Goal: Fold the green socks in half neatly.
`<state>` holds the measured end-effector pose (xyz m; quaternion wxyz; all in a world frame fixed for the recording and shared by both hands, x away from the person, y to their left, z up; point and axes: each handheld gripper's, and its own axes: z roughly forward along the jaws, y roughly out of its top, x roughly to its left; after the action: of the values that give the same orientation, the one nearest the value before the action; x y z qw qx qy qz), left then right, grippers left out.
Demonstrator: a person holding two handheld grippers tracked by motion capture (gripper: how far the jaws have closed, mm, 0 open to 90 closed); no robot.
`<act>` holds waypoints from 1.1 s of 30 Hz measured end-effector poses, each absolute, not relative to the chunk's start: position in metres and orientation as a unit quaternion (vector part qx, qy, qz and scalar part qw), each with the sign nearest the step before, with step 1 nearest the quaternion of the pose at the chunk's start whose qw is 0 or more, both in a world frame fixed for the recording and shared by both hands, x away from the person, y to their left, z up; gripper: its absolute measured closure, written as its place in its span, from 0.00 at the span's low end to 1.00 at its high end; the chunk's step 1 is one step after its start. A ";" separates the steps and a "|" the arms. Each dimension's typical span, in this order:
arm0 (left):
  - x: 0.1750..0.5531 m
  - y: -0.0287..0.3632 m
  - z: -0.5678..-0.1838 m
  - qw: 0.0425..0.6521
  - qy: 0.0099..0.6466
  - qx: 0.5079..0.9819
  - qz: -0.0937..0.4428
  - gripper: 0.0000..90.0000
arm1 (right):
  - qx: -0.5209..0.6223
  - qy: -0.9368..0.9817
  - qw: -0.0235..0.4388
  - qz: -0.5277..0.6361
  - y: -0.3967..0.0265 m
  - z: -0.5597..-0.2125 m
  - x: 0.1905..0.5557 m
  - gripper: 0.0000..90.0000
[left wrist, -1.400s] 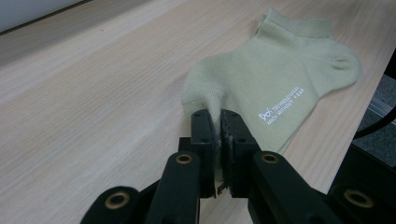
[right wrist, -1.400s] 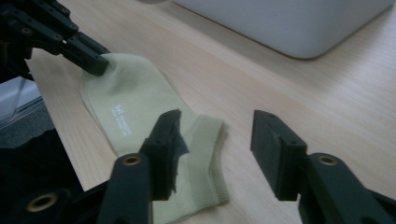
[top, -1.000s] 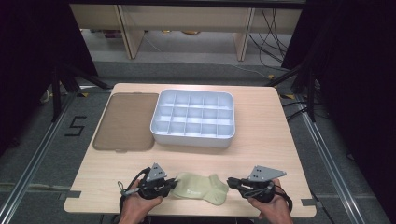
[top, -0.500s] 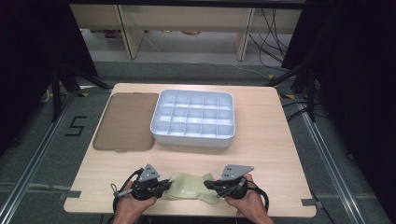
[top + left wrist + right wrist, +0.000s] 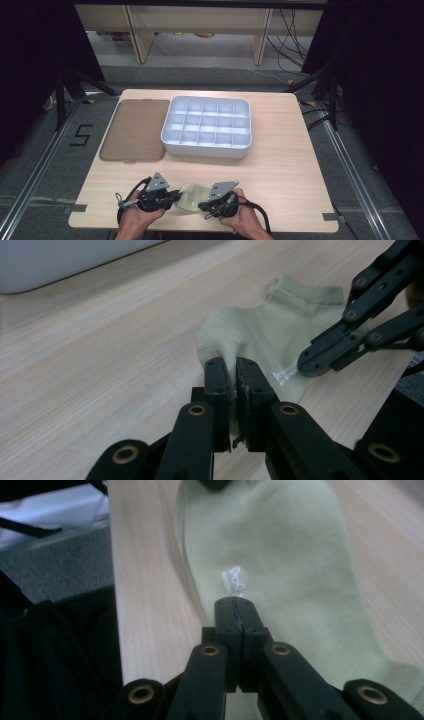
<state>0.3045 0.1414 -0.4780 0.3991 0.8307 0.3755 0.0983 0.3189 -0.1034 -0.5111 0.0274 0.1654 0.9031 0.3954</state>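
A pale green sock [image 5: 190, 196] lies near the table's front edge between my two grippers. My left gripper [image 5: 176, 198] is shut on a pinched-up fold at one end of the sock [image 5: 260, 325], with cloth squeezed between its pads [image 5: 234, 370]. My right gripper [image 5: 201, 206] comes in from the other side. Its jaws are shut and its tip [image 5: 235, 602] rests on the sock [image 5: 280, 555] just below a white printed "18". No cloth shows between them. From the left gripper view the right gripper [image 5: 302, 367] touches the sock's middle.
A white tray [image 5: 207, 146] divided into several compartments stands at the table's middle back. A flat brown lid [image 5: 135, 130] lies to its left. Bare wood [image 5: 295, 175] stretches to the right of the hands. The table's front edge is just behind both hands.
My right hand has moved left along the front edge onto the sock. The sock now looks shorter and more bunched. The left gripper has kept still on its fold.
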 end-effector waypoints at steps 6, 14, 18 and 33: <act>0.304 0.137 -0.472 0.408 0.372 0.828 0.097 0.94 | 0.166 0.904 0.019 0.393 -0.100 -0.514 0.321 1.00; 0.303 0.131 -0.466 0.403 0.361 0.835 0.094 0.93 | 0.172 0.898 0.018 0.405 -0.105 -0.510 0.327 1.00; 0.305 0.133 -0.465 0.400 0.360 0.837 0.097 0.93 | 0.189 0.891 0.047 0.409 -0.112 -0.503 0.341 1.00; 0.309 0.124 -0.452 0.407 0.347 0.839 0.103 0.93 | 0.212 0.895 0.053 0.389 -0.104 -0.513 0.366 1.00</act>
<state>0.3088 0.1237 -0.4520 0.4069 0.8386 0.3473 0.1029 0.3664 -0.1038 -0.5128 0.0534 0.2116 0.8952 0.3886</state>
